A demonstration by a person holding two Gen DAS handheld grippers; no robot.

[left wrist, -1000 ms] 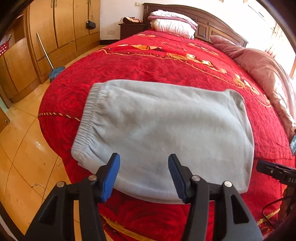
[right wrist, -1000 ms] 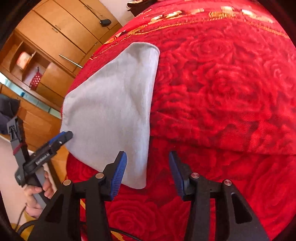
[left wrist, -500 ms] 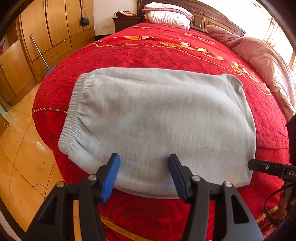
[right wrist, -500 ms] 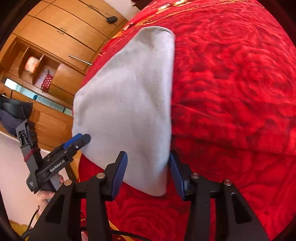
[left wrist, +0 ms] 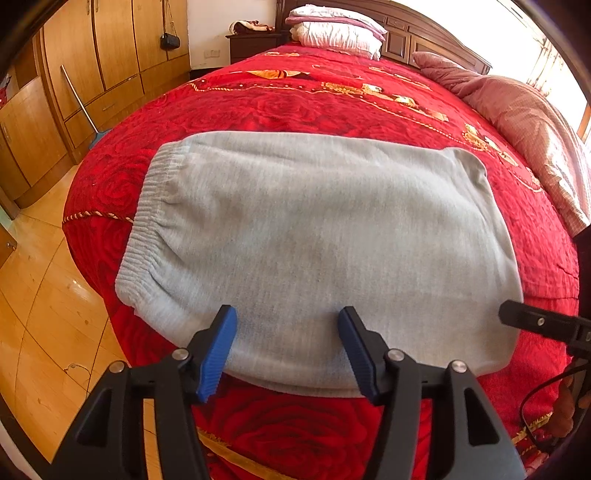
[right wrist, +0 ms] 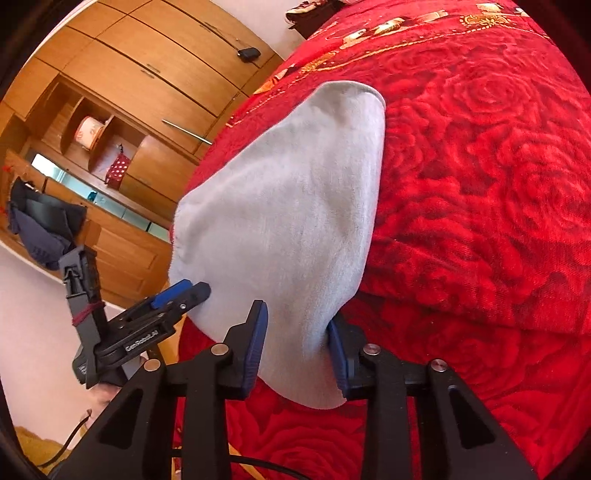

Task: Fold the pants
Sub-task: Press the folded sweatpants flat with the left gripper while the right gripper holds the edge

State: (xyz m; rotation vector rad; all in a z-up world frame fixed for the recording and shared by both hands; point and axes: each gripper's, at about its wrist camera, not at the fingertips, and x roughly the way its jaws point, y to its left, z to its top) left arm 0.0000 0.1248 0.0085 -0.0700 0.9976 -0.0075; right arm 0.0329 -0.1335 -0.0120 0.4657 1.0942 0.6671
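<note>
Light grey-blue pants [left wrist: 314, 240], folded into a flat rectangle, lie on the red rose-patterned bed cover [left wrist: 295, 99], with the ribbed waistband at the left. My left gripper [left wrist: 286, 350] hovers over their near edge, its jaws opening a little and gripping nothing. In the right wrist view my right gripper [right wrist: 297, 350] straddles the near right corner of the pants [right wrist: 295, 221]. Its jaws are closing, with the cloth filling the gap between the pads and not visibly pinched. The left gripper [right wrist: 184, 291] shows at the pants' far-left edge, and the right gripper [left wrist: 535, 321] at the near right corner.
The pants lie by the bed's foot edge, above a wooden floor [left wrist: 44, 314]. Wooden wardrobes [left wrist: 92, 55] and a leaning broom [left wrist: 79, 99] stand at the left. Pillows [left wrist: 332, 29] lie at the headboard and a pink quilt [left wrist: 535, 122] along the bed's right side.
My right gripper moved onto the pants' near right corner and its jaws narrowed around it. The left gripper stayed over the near edge, still open.
</note>
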